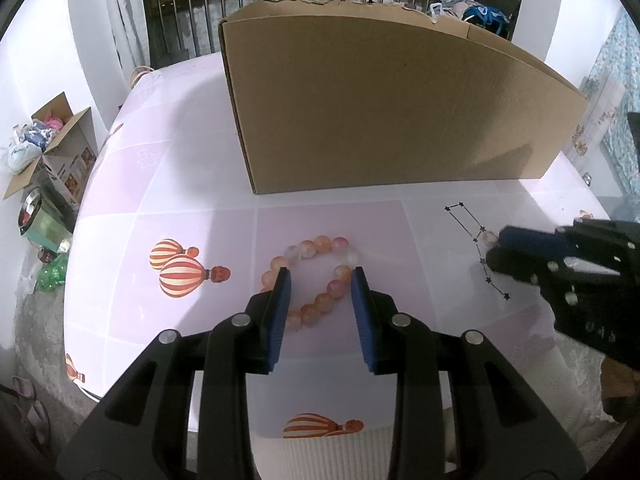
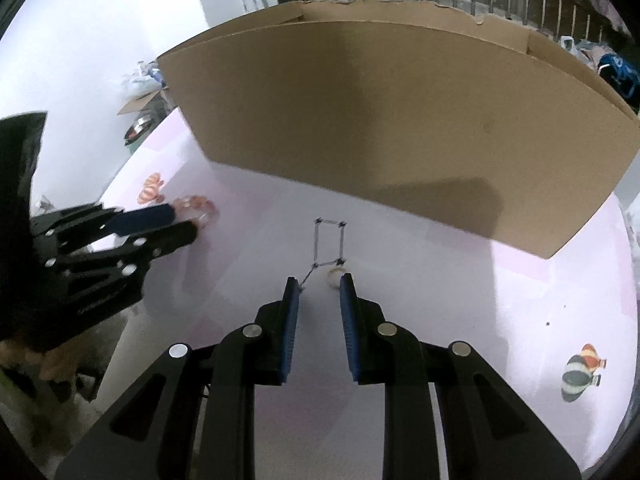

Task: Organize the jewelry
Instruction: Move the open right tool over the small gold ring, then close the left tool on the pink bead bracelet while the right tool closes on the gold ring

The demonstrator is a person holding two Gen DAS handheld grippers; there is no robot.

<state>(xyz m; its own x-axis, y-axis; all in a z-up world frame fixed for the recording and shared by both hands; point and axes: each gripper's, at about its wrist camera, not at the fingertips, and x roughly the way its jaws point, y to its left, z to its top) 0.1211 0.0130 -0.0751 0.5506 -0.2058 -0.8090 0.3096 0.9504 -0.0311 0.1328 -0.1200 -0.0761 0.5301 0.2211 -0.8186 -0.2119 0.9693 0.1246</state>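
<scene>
A bracelet of orange and pink beads [image 1: 320, 245] lies on the pink tablecloth [image 1: 200, 200], bent in on its right side. My left gripper [image 1: 320, 276] is shut on it: the right pad presses a bead and the left finger covers the loop's left part. In the right wrist view the same bracelet [image 2: 198, 208] shows at the left gripper [image 2: 186, 220]. A small pale ring [image 2: 335, 276] rests just ahead of my right gripper [image 2: 320, 280], close to its right pad; the jaws stand open around it. From the left, that ring [image 1: 489, 237] sits at the right gripper [image 1: 494, 248].
A large brown cardboard box [image 1: 380, 112] stands on the table right behind both pieces, walling off the far side. Left of the table, on the floor, are an open carton of bags [image 1: 52, 140], a metal bowl [image 1: 30, 208] and a green bottle [image 1: 52, 276]. A white knit sleeve [image 1: 320, 452] is below.
</scene>
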